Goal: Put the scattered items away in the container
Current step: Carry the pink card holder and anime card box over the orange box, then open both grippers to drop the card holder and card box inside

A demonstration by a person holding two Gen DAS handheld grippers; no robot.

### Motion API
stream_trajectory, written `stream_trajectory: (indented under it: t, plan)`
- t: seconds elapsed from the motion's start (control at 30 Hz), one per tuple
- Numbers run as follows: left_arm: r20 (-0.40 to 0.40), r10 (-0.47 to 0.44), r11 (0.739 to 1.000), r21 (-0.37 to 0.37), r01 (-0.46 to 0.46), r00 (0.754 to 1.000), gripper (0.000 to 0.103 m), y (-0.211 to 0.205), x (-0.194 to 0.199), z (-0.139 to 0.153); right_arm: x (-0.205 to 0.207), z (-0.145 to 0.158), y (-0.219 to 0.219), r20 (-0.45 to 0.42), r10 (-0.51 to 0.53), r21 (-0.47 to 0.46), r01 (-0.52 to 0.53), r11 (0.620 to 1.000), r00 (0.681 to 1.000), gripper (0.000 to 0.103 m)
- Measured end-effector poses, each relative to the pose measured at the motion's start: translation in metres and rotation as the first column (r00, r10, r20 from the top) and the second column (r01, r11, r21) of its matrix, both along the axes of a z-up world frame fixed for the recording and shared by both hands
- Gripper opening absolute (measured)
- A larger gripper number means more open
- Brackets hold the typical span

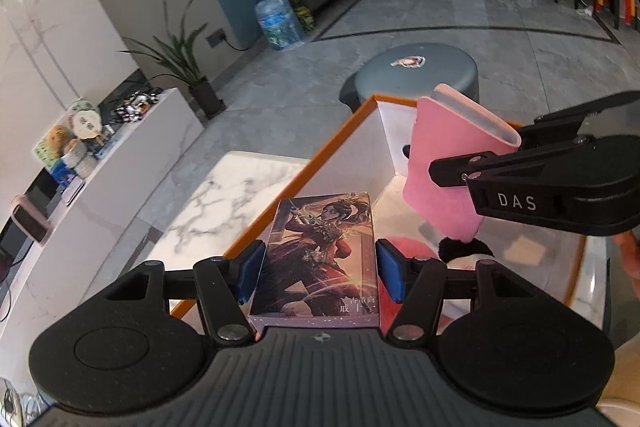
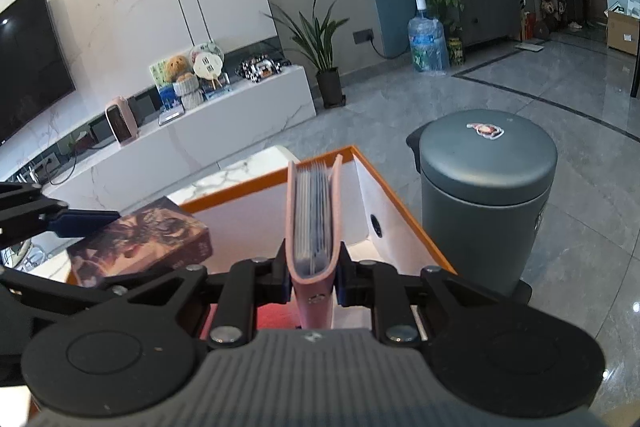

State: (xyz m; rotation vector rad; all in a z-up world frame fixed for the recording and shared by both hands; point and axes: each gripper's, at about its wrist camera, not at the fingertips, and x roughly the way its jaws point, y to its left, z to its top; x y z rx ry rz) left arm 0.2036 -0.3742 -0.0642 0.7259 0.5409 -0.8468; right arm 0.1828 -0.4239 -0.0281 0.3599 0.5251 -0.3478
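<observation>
My left gripper (image 1: 320, 269) is shut on a printed card box (image 1: 320, 259) with a warrior picture and holds it over the orange-rimmed white container (image 1: 280, 195). My right gripper (image 2: 313, 277) is shut on a pink card holder (image 2: 314, 223) with cards showing inside it, held upright over the same container (image 2: 400, 199). In the left wrist view the pink holder (image 1: 448, 163) hangs from the right gripper (image 1: 472, 179) above the container's far corner. In the right wrist view the card box (image 2: 140, 247) sits at left, pinched by a blue pad (image 2: 84, 221). A plush toy (image 1: 460, 251) lies inside the container.
The container stands on a marble-topped table (image 1: 208, 199). A grey round bin (image 2: 484, 199) stands just beyond it on the tiled floor. A low white TV bench (image 2: 192, 131) with toys, a potted plant (image 2: 324, 59) and a water bottle (image 2: 428, 43) are farther off.
</observation>
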Motion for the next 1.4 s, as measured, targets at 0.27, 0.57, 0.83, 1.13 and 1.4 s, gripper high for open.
stream_trajectory:
  t: [0.27, 0.57, 0.83, 1.13, 1.4]
  plan:
    - [-0.04, -0.035, 0.999, 0.03, 0.037, 0.999, 0.07, -0.018, 0.01, -0.027, 0.022, -0.021, -0.011, -0.074, 0.02, 0.041, -0.017, 0.999, 0.997, 0.021]
    - [-0.093, -0.02, 0.999, 0.049, 0.025, 0.995, 0.07, -0.017, 0.018, -0.043, 0.033, -0.026, -0.003, -0.123, 0.033, 0.016, -0.032, 0.999, 0.992, 0.025]
    - [-0.049, -0.035, 0.998, 0.046, 0.037, 0.998, 0.074, -0.011, 0.012, -0.036, 0.032, -0.024, 0.007, -0.116, 0.051, 0.005, -0.05, 0.999, 0.992, 0.038]
    - [-0.024, -0.005, 1.0, -0.004, 0.005, 1.0, 0.074, 0.005, -0.002, -0.008, 0.016, -0.002, 0.019, -0.063, 0.034, -0.001, -0.034, 0.999, 0.997, 0.052]
    - [-0.004, 0.033, 0.998, -0.052, -0.033, 0.999, 0.074, 0.027, -0.028, 0.023, -0.011, 0.024, 0.039, -0.054, 0.015, -0.042, -0.017, 0.999, 0.998, 0.066]
